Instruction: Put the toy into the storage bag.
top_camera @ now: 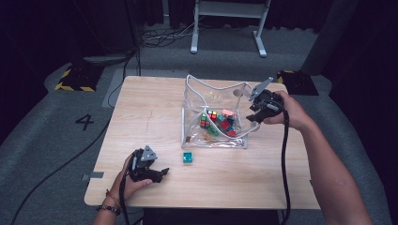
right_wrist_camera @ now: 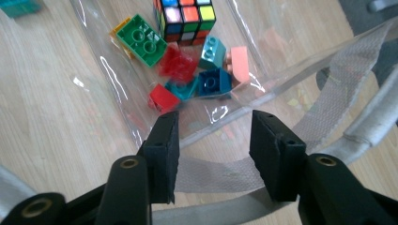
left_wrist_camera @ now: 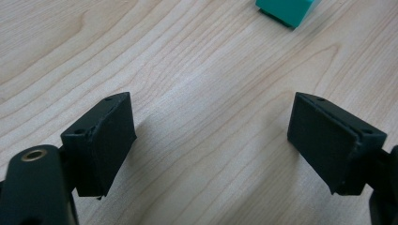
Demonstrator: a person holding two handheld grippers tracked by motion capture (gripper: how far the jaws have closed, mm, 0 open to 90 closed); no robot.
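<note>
On the wooden surface (top_camera: 155,112) stands a clear plastic bag (top_camera: 195,126) with grey webbing handles, its mouth open upward. The right hand-held gripper (top_camera: 252,112) hangs at the bag's right rim; in the right gripper view its jaws stand parted over the grey webbing strap (right_wrist_camera: 220,176), the pads clear of it on both sides, so nothing is clamped. Through the clear wall just beyond the jaws lie the toys: a colour-tiled puzzle cube (right_wrist_camera: 184,18), a green studded brick (right_wrist_camera: 141,40), a red brick (right_wrist_camera: 164,99), a dark blue brick (right_wrist_camera: 213,83), a teal one and a salmon-pink piece, all heaped together and touching. The bag's plastic wall and the strap stand between the jaws and this heap. A single teal block (top_camera: 187,158) sits on the bare surface just in front of the bag, apart from it. The left hand-held gripper (top_camera: 157,174) rests low near the front edge, to the left of that block, its jaws wide open and empty, with bare wood between them.
</note>
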